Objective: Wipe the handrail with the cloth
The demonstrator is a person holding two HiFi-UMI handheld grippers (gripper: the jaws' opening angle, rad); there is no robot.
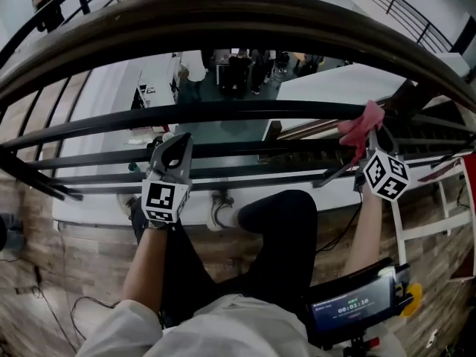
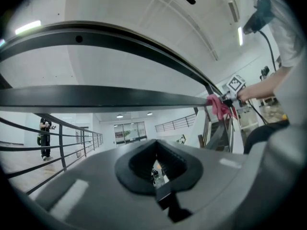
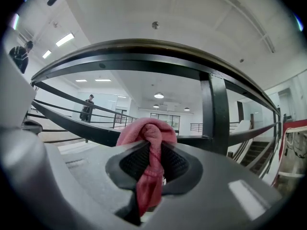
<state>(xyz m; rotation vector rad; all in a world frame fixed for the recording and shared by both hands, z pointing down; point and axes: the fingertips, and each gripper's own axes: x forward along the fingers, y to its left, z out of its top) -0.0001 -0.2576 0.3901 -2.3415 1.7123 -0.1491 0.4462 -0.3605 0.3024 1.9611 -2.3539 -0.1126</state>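
The right gripper (image 1: 370, 134) is clenched on the cloth (image 1: 362, 123), a pink wad bunched past its tips so that a soft face meets the metal. In the head view it sits at about 2 o'clock, against the bar (image 1: 223, 111) under the handrail (image 1: 238, 10), apparently touching. The left gripper (image 1: 173, 146), near 9 o'clock, is closed on nothing and held short of the bars, likely so it is out of the wipe's way

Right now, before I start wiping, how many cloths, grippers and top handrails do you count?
Pink fabric cloth: 1
Grey two-jaw grippers: 2, left gripper and right gripper
Dark curved metal handrail: 1
Total: 4
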